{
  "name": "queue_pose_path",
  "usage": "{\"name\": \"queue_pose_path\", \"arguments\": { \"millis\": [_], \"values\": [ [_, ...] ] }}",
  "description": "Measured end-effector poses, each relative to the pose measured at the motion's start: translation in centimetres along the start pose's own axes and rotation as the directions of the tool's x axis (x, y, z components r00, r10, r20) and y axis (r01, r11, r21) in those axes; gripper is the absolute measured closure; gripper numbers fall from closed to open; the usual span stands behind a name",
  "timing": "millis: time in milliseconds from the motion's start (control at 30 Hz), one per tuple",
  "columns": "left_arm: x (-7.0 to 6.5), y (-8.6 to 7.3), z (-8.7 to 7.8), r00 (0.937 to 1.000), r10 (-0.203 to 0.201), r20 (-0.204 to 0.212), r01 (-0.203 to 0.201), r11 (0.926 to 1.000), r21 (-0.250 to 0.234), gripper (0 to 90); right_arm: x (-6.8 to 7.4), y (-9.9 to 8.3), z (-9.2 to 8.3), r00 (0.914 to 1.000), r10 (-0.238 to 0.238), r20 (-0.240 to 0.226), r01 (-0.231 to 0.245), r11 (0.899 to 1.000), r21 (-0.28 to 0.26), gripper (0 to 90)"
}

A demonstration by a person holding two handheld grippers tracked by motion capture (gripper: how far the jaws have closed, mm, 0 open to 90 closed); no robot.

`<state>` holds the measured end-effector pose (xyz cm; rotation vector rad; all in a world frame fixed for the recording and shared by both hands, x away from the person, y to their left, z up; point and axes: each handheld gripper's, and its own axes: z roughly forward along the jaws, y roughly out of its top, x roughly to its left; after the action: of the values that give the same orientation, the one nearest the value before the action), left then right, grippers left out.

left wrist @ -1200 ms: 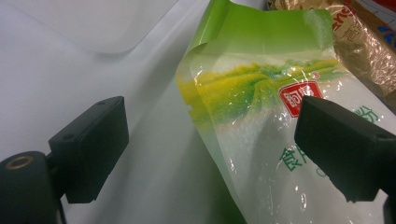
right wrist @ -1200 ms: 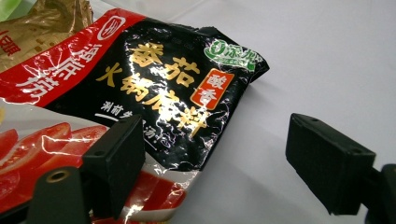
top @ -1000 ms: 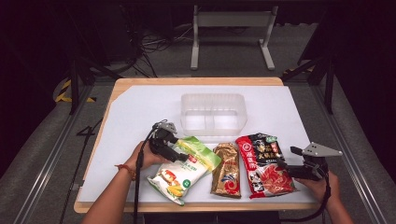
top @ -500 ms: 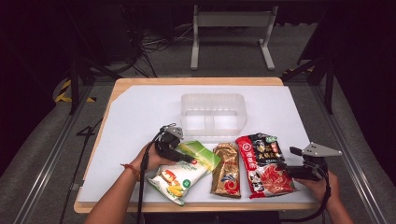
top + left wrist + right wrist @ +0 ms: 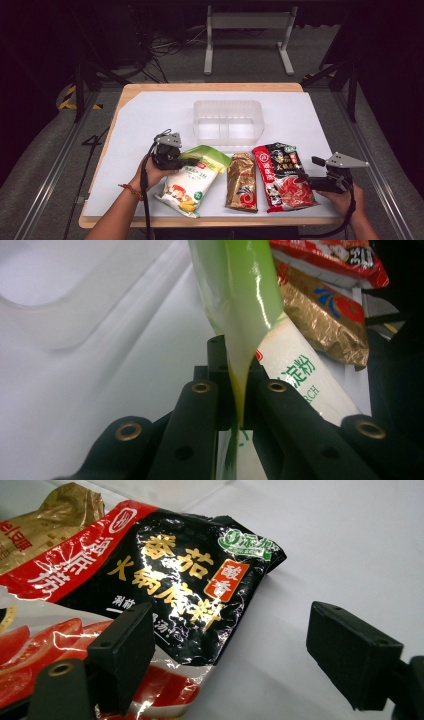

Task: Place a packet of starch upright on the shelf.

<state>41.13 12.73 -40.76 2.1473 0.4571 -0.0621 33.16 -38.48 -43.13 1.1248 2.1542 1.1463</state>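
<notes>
Because the left hand-held gripper (image 5: 239, 412) has just been closing and pinches only the green starch bag's (image 5: 192, 180) thin top edge, the slick film could slip free.

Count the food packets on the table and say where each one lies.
3. The green packet is at the left, its top edge pinched in the left tool. The gold packet lies in the middle. The red packet lies at the right, beside the right tool.

Black jaws with brass-ringed screw holes; red wrist bracelet (image 5: 131, 190).
</notes>
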Motion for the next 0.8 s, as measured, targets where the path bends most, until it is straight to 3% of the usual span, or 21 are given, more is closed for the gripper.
{"name": "queue_pose_path", "arguments": {
  "millis": [100,300,333,400,433,800],
  "values": [
    [-0.2,0.0,-1.1,0.9998,-0.014,-0.013,0.013,0.9983,-0.056,89.9,0.0,0.1,-0.1,1.0,0.0,0.002,0.001,1.0,-0.006,20.2],
    [-1.2,0.6,-2.2,0.9998,0.006,-0.02,-0.007,0.9955,-0.095,90.0,-0.1,0.1,-0.3,1.0,-0.002,0.005,0.002,1.0,-0.011,20.3],
    [-1.8,0.9,-2.8,0.9991,0.015,-0.039,-0.02,0.9924,-0.121,90.0,-0.1,0.1,-0.3,1.0,0.0,0.005,0.0,1.0,-0.014,20.3],
    [-2.0,1.1,-3.1,0.9994,0.016,-0.03,-0.02,0.9902,-0.138,90.0,-0.1,0.1,-0.4,0.9999,0.006,0.01,-0.006,1.0,-0.018,20.3],
    [-2.4,1.4,-3.7,0.9995,0.005,-0.03,-0.011,0.9846,-0.174,90.0,-0.2,0.1,-0.5,0.9999,0.006,0.009,-0.006,1.0,-0.021,20.3],
    [-4.5,2.4,-6.0,0.9987,0.02,-0.046,-0.032,0.9643,-0.263,90.0,-0.3,0.1,-0.8,0.9998,0.017,0.01,-0.016,0.999,-0.032,20.5]
  ]
}}
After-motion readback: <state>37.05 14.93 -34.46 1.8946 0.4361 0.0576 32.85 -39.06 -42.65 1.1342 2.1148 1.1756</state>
